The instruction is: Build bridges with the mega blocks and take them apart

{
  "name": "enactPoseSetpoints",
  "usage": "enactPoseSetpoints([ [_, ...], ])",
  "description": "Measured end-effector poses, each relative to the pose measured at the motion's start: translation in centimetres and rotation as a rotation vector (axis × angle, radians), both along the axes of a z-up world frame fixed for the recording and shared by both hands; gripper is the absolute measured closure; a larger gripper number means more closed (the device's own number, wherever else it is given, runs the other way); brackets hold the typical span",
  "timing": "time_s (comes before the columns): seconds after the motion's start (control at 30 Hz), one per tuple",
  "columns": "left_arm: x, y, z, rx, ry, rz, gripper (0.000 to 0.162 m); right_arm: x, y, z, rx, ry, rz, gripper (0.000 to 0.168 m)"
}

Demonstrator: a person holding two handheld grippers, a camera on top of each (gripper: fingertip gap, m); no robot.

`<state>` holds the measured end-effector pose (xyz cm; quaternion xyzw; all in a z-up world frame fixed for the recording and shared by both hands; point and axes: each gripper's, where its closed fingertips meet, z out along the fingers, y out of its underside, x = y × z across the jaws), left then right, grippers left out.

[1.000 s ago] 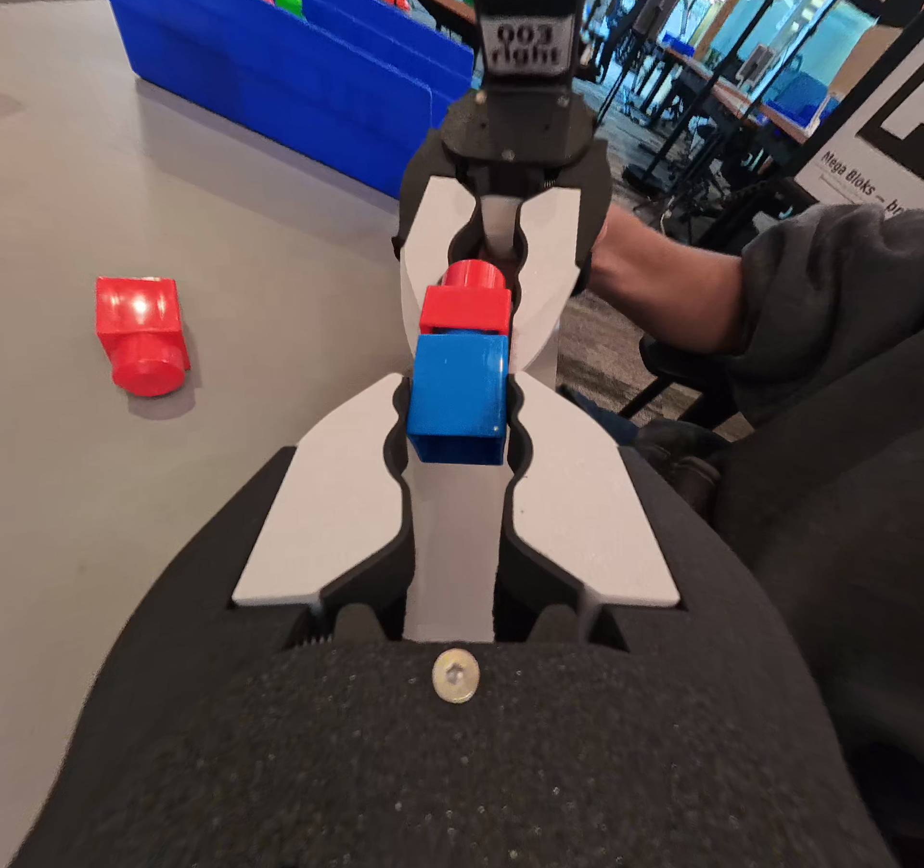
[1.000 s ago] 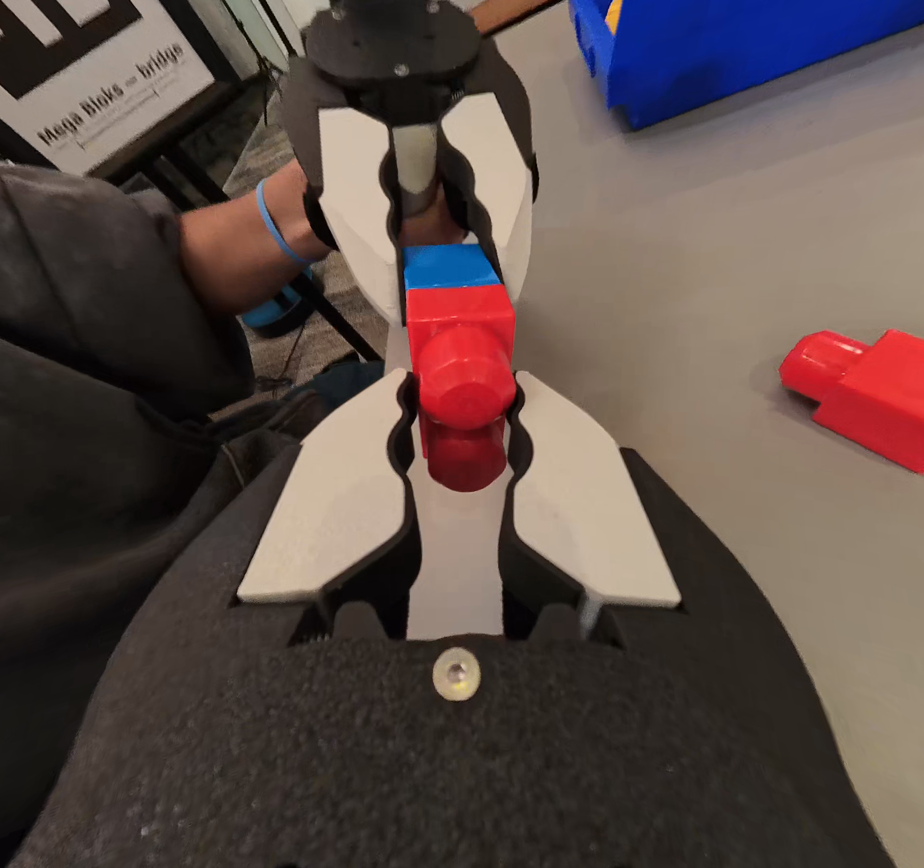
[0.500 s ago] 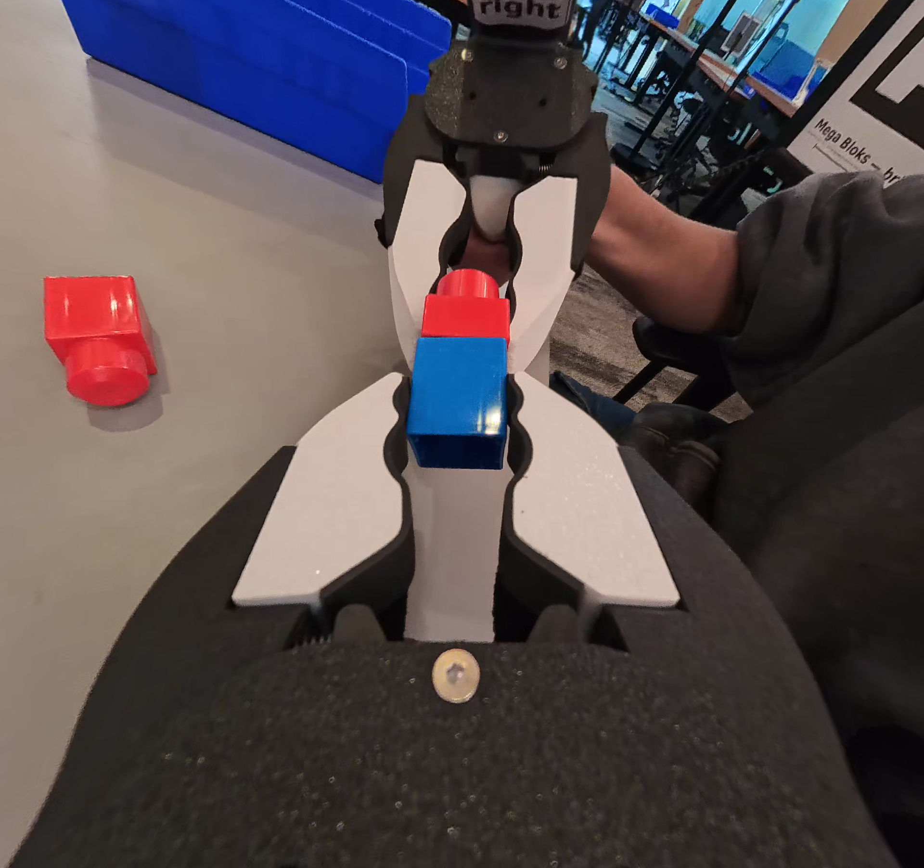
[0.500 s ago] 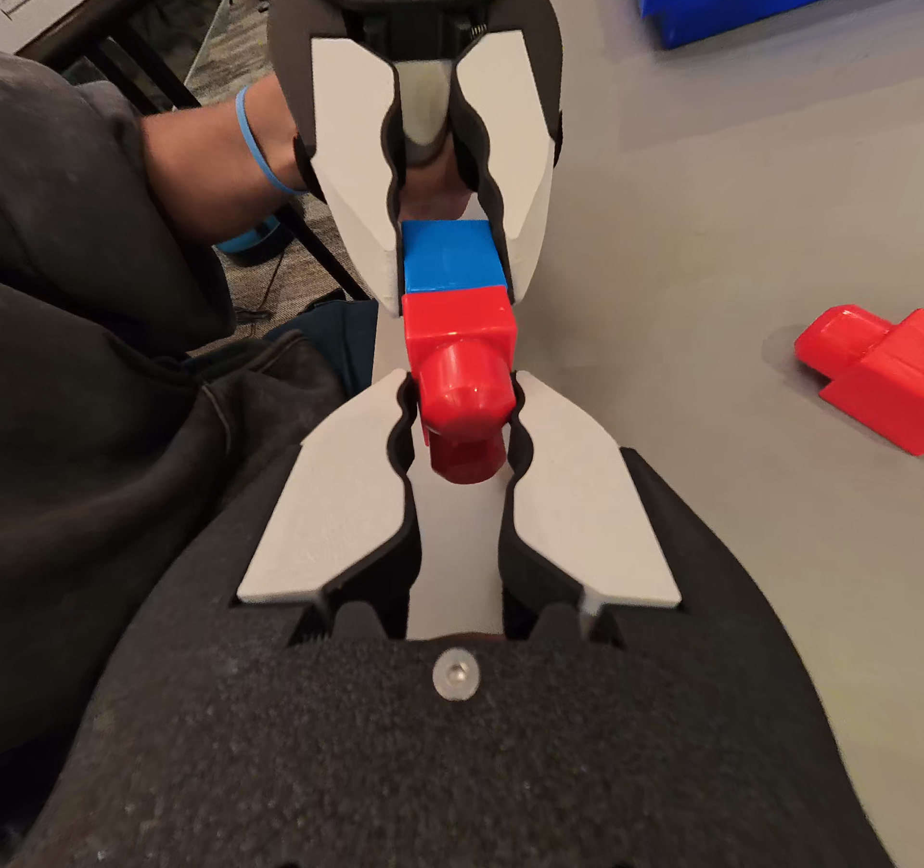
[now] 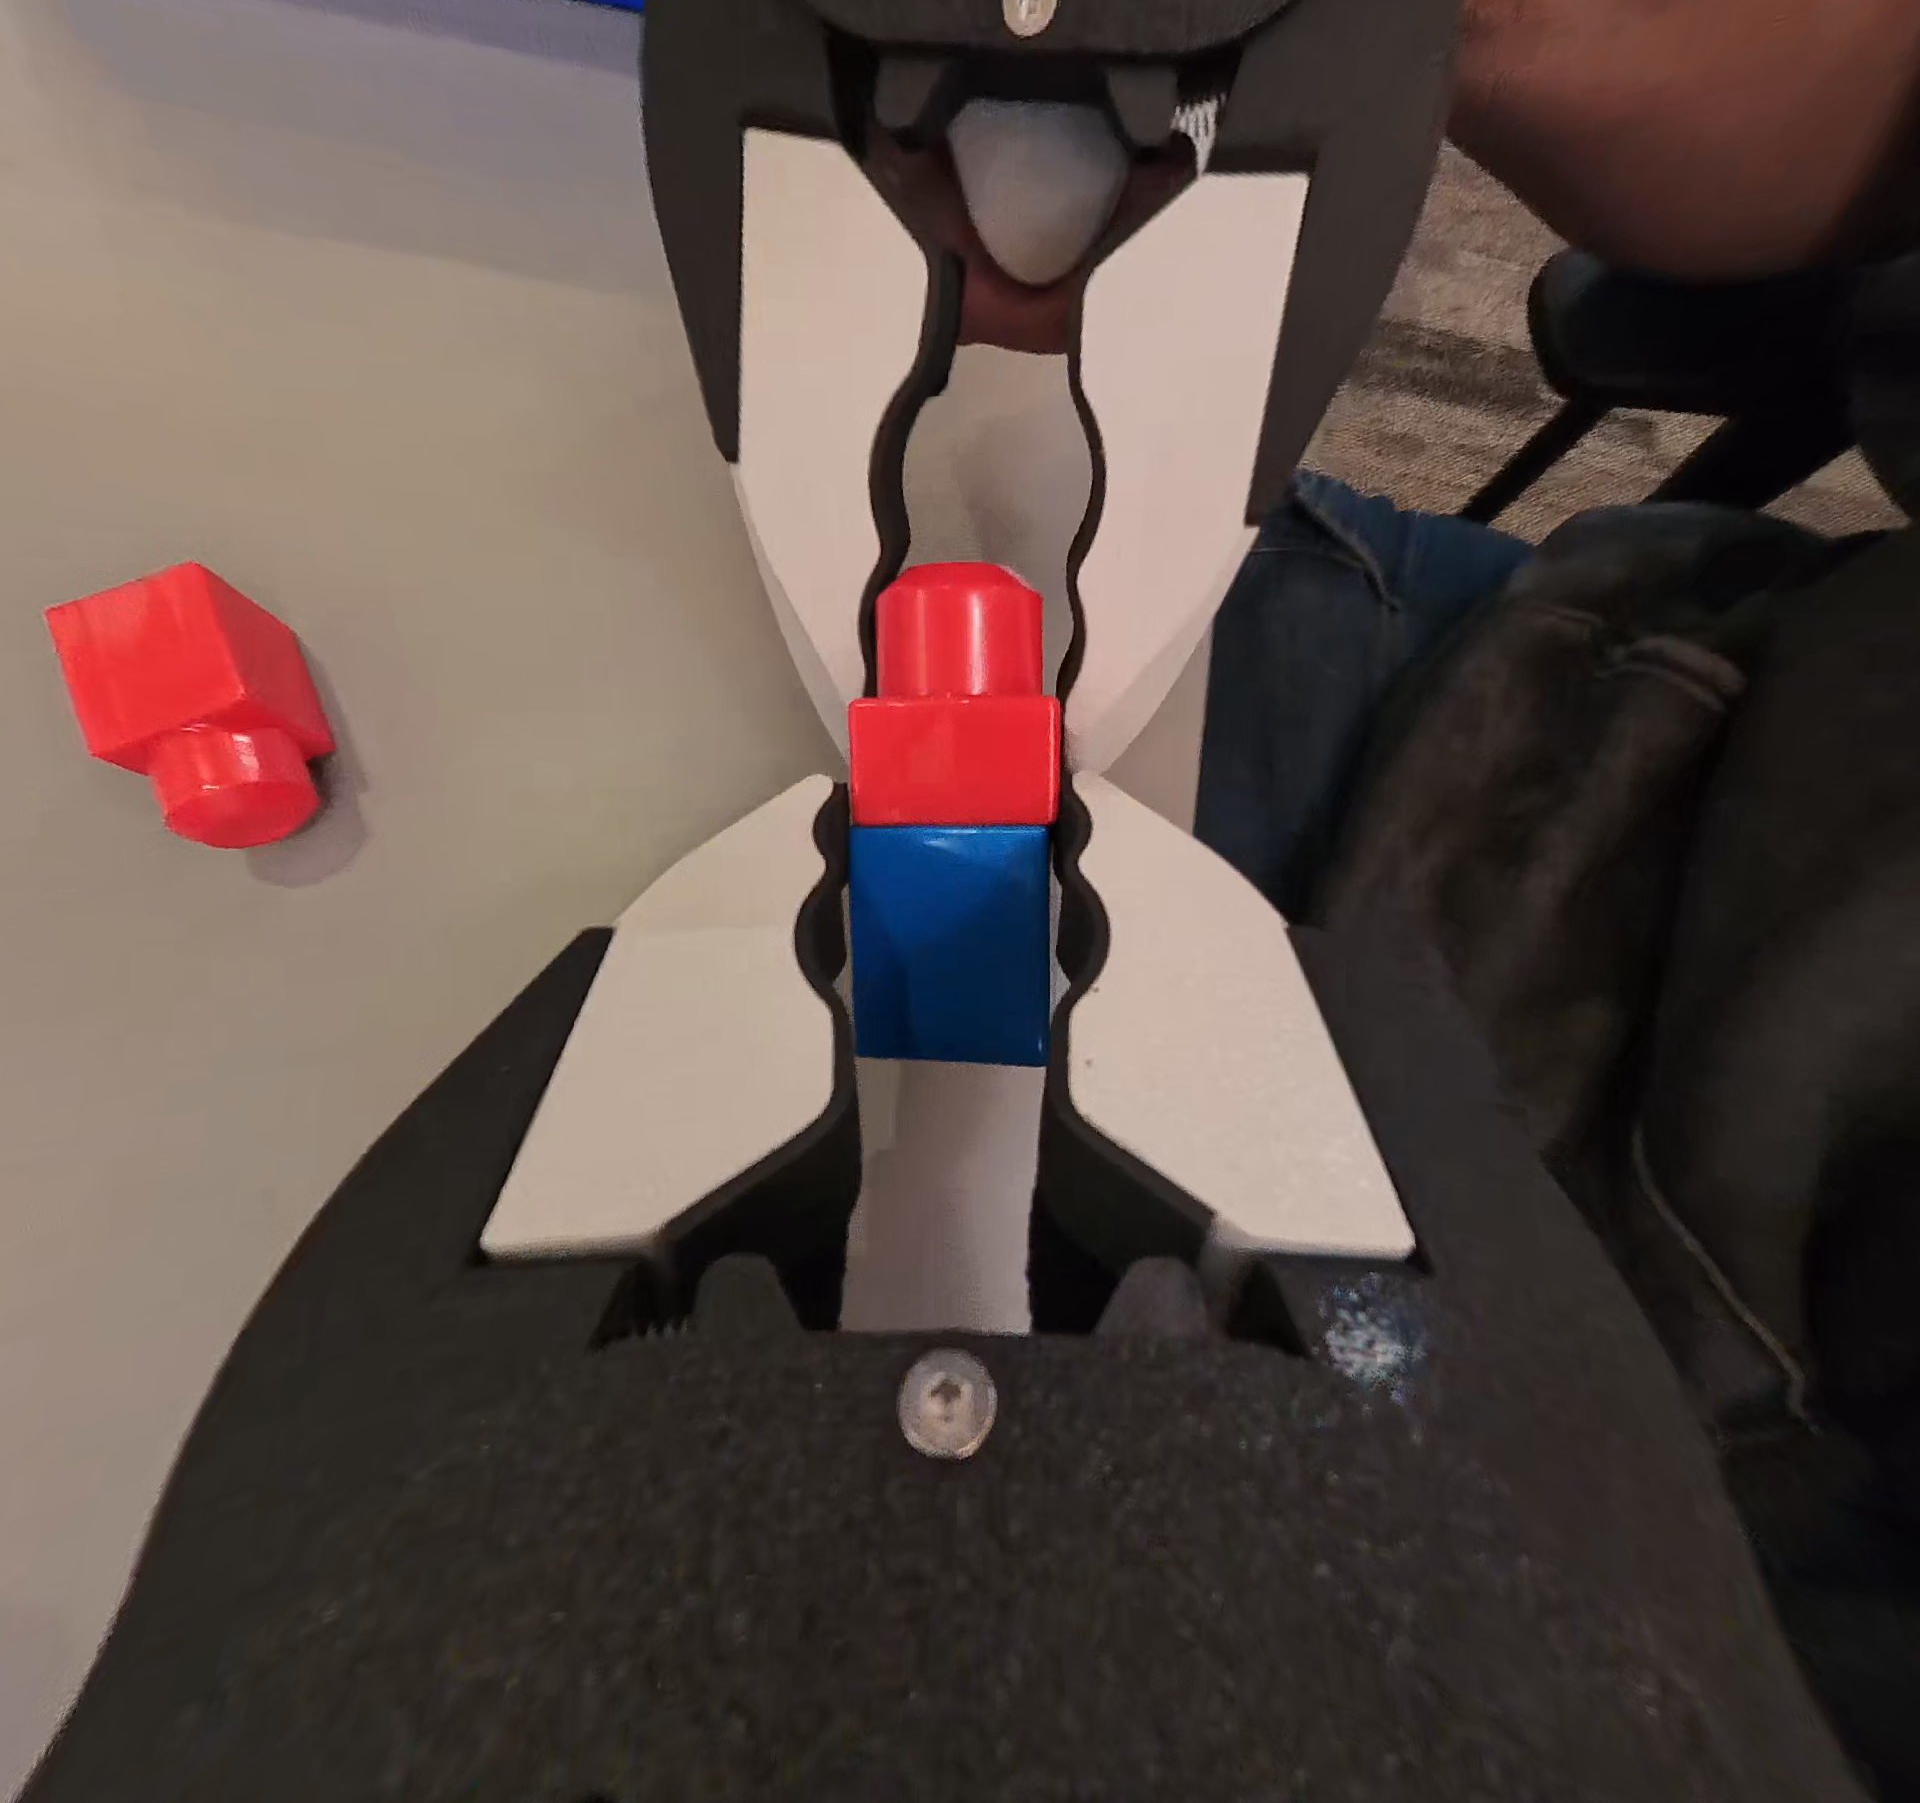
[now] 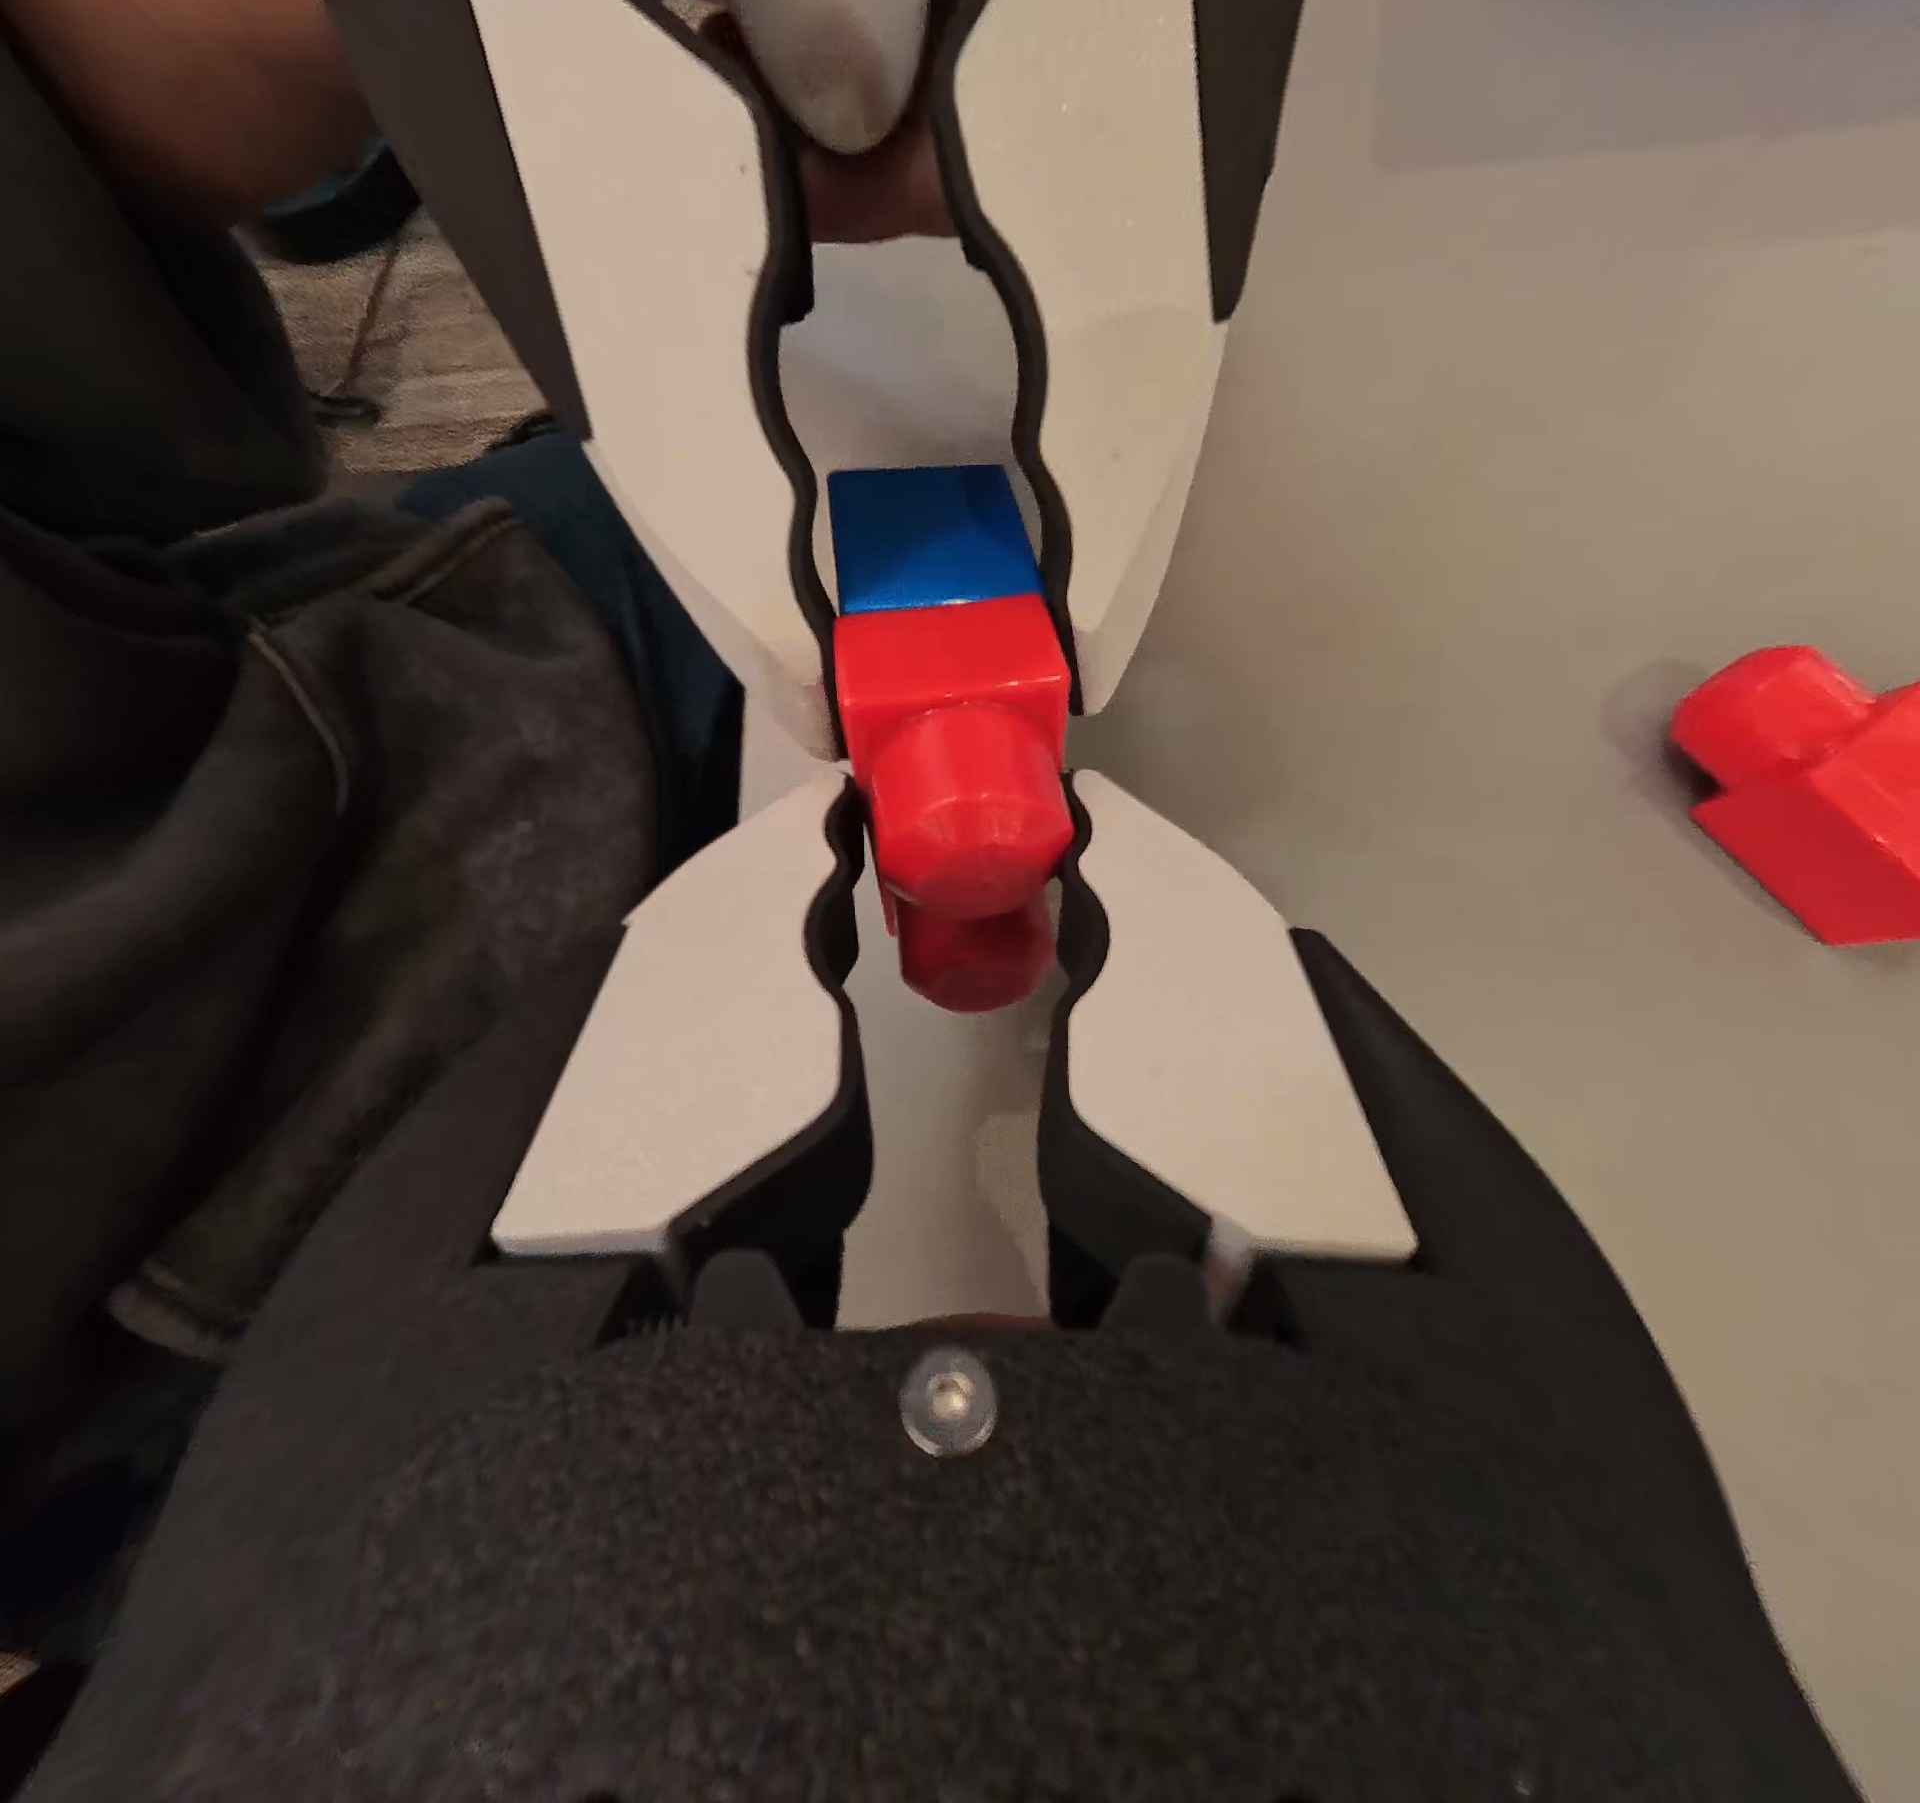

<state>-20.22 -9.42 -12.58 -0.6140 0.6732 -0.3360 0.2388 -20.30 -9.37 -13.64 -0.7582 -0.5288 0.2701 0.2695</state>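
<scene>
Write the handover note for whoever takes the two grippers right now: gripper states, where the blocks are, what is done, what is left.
Left gripper: shut on the blue square plastic block.
Right gripper: shut on the stud end of the red one-stud plastic block.
The two blocks are pressed together end to end, held in the air between the facing grippers, near the grey table's edge.
A second red one-stud block lies on its side on the table, untouched.
Whether this pair is being joined or pulled apart cannot be told. No bridge stands yet.
</scene>
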Motion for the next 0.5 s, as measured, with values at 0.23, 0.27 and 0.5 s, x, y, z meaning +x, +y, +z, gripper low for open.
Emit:
enactPoseSetpoints([
  [0.23, -3.5, 4.8, 5.5, -0.139, -0.301, 0.188, 0.125, 2.9, 3.7, 3.3, 0.17, 0.116, -0.165, 0.112],
  [0.27, -4.7, 6.0, 6.4, -0.188, -0.38, 0.251, 0.125, 3.6, 4.4, 3.4, 0.204, 0.103, -0.177, 0.111],
  [0.5, -11.4, 11.4, 8.2, -0.391, -0.717, 0.56, 0.125, 5.6, 12.6, 0.1, 0.391, -0.384, -0.005, 0.103],
])
